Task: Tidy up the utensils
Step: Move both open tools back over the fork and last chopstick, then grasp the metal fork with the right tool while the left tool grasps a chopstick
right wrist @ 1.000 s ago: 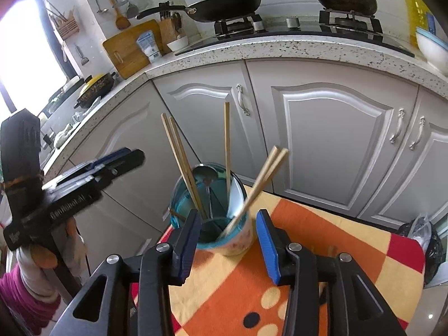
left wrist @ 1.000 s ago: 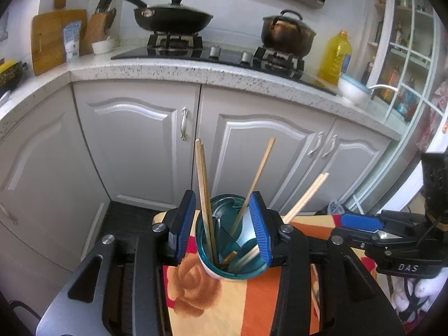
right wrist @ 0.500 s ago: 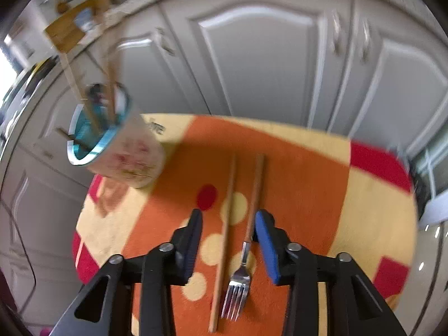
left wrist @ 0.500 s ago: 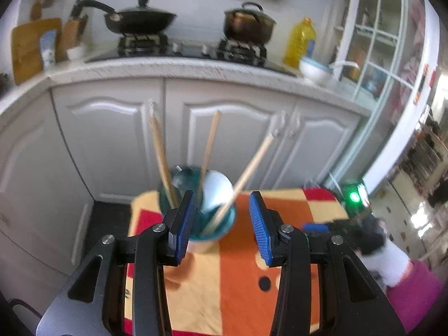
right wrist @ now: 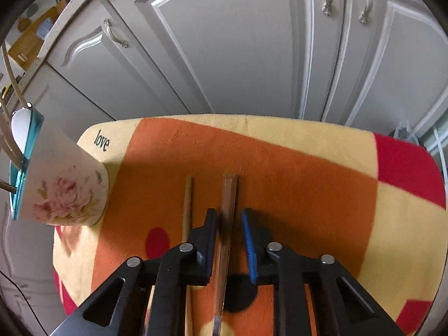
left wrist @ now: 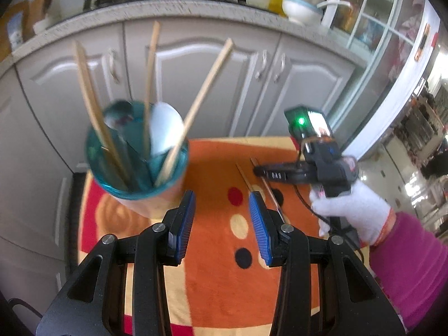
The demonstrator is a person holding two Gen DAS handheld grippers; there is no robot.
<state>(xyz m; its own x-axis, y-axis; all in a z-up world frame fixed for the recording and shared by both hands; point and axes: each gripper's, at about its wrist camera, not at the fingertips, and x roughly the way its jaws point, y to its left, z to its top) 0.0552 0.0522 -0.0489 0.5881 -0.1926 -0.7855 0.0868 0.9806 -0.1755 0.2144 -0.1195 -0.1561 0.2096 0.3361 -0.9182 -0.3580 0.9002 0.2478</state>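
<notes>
The right gripper [right wrist: 229, 240], low in the middle of the right wrist view, is straddling the handle of a fork [right wrist: 228, 210] that is lying flat on the orange and yellow cloth [right wrist: 294, 173]. Its jaws have just been closing and are now standing narrowly apart around the handle, the left pad about touching it while a sliver of cloth is still showing beside the blue right pad, so the grip is not yet firm. Coming down from above like this is probably meant to pinch the thin handle off the soft cloth.

A loose chopstick [right wrist: 187, 204] is lying just beside the fork on its left, close enough to get caught by the left finger.

In the left wrist view the left gripper [left wrist: 221, 224] is hovering over the cloth with its jaws wide apart and nothing between them. The cup [left wrist: 137, 173], at the left of that frame, is standing upright and already holding several chopsticks and a spoon; it looks like the place the fork belongs. A gloved hand [left wrist: 352, 210] is holding the right gripper at the right of that frame.
</notes>
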